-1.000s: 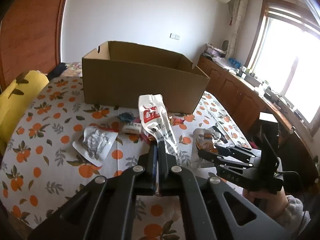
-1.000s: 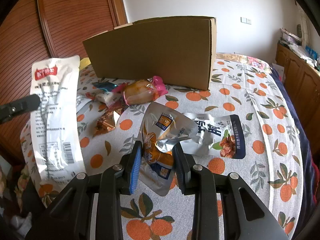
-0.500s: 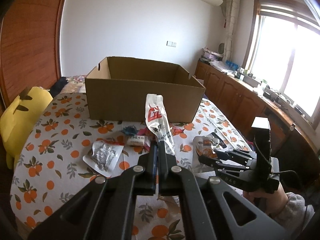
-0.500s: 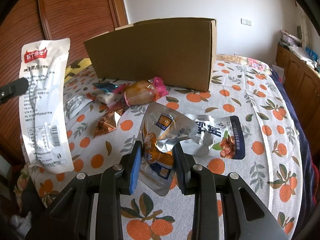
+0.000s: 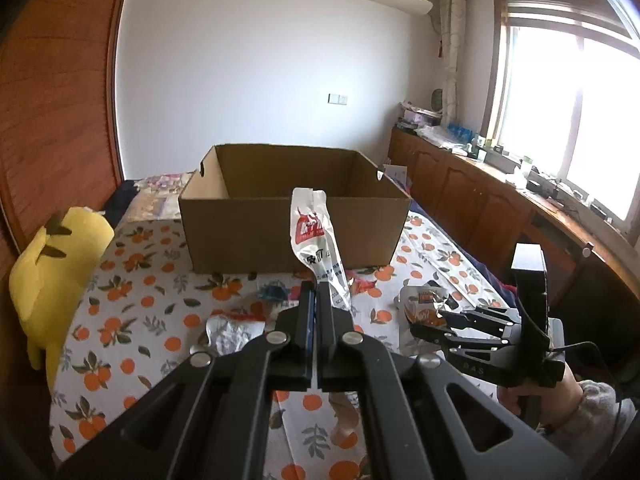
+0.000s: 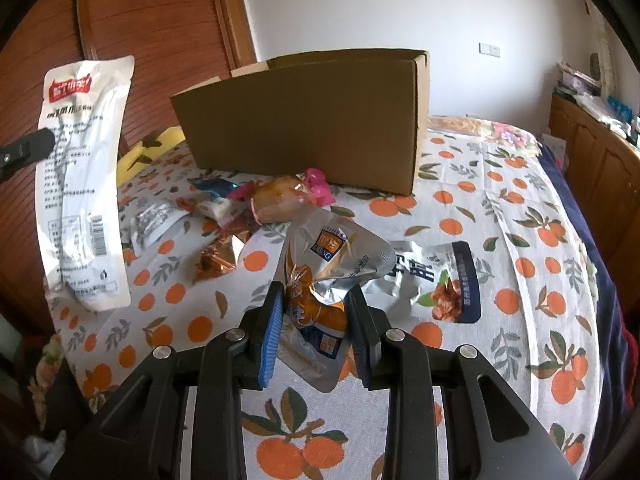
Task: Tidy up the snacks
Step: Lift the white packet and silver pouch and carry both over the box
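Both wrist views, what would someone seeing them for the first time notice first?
Probably the long white snack packet held up in the air by the left gripper, its jaws shut on it, in front of the open cardboard box. Next, the right gripper closed on a silver and orange pouch among loose snacks on the orange-print tablecloth.

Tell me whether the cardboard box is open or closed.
Open. The left wrist view looks over the near wall of the cardboard box and sees its inner back and side walls, with no flaps or lid over the top. Its floor is hidden.
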A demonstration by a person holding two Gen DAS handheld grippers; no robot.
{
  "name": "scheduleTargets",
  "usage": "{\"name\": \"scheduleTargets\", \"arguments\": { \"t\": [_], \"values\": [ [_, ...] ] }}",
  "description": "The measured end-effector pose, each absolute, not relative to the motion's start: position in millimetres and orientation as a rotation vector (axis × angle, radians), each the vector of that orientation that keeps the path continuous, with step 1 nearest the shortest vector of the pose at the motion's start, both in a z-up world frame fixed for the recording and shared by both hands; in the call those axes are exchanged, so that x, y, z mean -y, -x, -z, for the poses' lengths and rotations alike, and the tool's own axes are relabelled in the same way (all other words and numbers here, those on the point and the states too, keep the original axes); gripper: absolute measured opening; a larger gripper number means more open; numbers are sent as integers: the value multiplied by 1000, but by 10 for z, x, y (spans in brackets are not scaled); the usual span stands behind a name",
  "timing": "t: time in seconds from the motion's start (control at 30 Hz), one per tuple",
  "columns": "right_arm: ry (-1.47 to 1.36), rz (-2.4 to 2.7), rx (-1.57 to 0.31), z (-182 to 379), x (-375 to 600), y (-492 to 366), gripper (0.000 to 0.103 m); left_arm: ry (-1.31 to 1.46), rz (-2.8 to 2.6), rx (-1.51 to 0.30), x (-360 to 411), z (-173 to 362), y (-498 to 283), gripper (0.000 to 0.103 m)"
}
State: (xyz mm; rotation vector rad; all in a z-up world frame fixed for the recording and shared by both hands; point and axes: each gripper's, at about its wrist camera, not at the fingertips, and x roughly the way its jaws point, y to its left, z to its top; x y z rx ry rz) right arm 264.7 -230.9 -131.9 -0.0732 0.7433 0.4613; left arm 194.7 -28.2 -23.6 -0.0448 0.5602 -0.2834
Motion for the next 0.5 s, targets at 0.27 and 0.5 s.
{"name": "scheduleTargets", "arguments": {
  "t": [0.27,0.5],
  "values": [
    [107,-504,-667,860,2170,-2679,30,32,291,-525,208,-9,-2160,0],
    [140,-539,-601,431,2003,-2791,30,-3,301,-498,162,-237,-2443,0]
  ]
}}
